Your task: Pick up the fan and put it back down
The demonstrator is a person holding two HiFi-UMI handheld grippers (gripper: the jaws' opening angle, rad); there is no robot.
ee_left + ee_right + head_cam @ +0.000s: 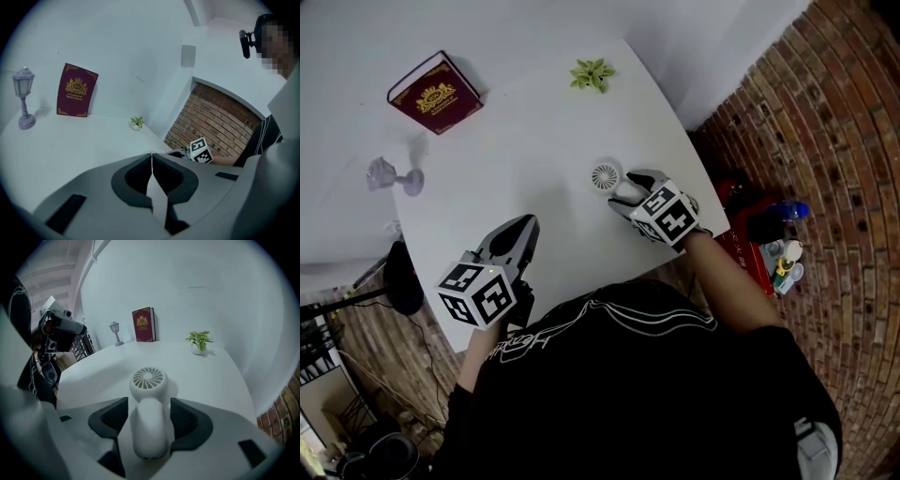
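A: right claw (149, 420) open, straddling the handle of the fan (148, 380); fan lies flat, grille up, on the worktop (534, 150), right side; left claw (151, 157) closed, empty.
B: centre handle between pads (185, 418); close evenly mid-handle; lift straight, or it'll likely skid.

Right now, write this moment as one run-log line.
fan: lying on table | right gripper: open, jaws astride its handle | left gripper: shut, empty
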